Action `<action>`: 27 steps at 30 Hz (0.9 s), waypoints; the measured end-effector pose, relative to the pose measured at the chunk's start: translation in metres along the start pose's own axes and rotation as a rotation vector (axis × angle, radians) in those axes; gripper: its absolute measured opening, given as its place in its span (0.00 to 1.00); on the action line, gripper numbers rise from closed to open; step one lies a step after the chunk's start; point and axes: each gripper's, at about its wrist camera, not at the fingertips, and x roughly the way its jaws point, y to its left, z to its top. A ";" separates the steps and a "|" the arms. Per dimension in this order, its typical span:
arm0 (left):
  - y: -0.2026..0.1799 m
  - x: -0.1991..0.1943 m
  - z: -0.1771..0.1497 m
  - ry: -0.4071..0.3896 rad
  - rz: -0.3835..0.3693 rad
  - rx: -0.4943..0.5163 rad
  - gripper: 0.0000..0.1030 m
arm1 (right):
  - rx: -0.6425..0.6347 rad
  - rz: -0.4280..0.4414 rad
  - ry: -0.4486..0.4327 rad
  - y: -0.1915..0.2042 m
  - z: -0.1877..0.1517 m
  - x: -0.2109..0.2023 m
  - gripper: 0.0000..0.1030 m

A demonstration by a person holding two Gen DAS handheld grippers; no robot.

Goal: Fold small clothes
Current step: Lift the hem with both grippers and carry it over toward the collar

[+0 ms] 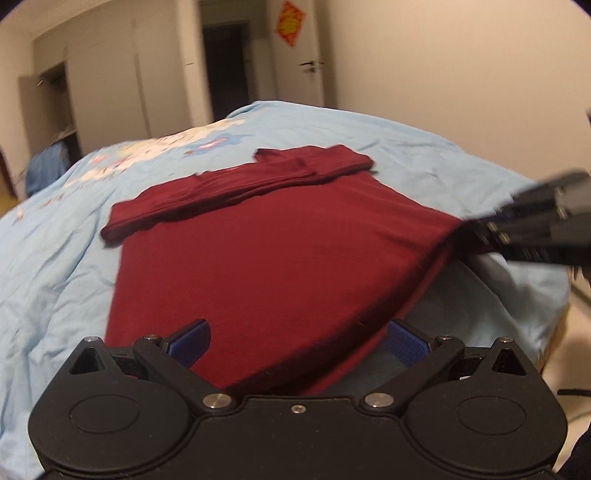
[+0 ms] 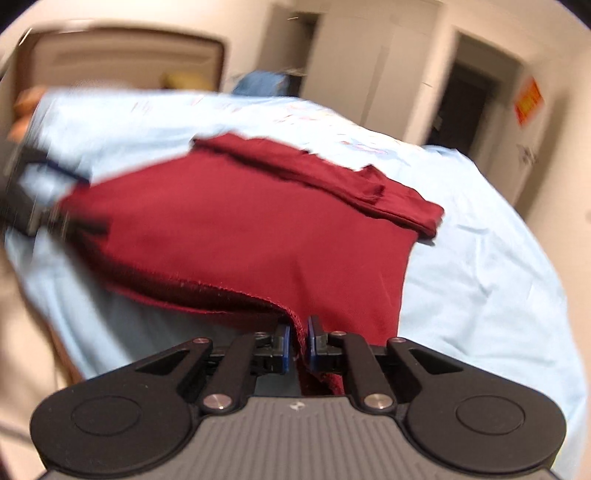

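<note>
A dark red garment [image 1: 266, 243] lies on a light blue bedsheet [image 1: 55, 266], its sleeves folded across the far end. Its near hem is lifted off the sheet. My left gripper [image 1: 299, 341] has its blue pads wide apart, with the hem lying between and over them. My right gripper [image 2: 300, 343] is shut on the garment's hem corner [image 2: 299, 325]. The right gripper also shows in the left wrist view [image 1: 491, 232], holding the right corner. The left gripper shows blurred in the right wrist view [image 2: 55, 218] at the garment's left corner [image 2: 85, 206].
The bed edge drops off at the right [image 1: 554, 317] with floor beyond. A wardrobe [image 1: 110, 85], a dark doorway [image 1: 229, 70] and a door with a red decoration [image 1: 290, 22] stand behind the bed. A blue cloth pile [image 1: 44, 170] sits at the far left.
</note>
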 end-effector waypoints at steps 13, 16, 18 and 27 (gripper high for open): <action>0.001 0.027 -0.012 0.126 0.175 0.112 0.51 | 0.188 0.027 -0.033 -0.034 0.017 0.008 0.08; 0.016 0.018 -0.023 0.143 0.244 0.102 0.40 | 0.209 0.026 -0.034 -0.037 0.018 0.012 0.08; 0.027 0.010 -0.028 0.146 0.290 0.088 0.38 | 0.207 0.022 -0.034 -0.036 0.018 0.012 0.08; 0.065 -0.011 -0.033 0.096 0.376 0.012 0.20 | 0.169 0.011 -0.012 -0.030 0.014 0.013 0.08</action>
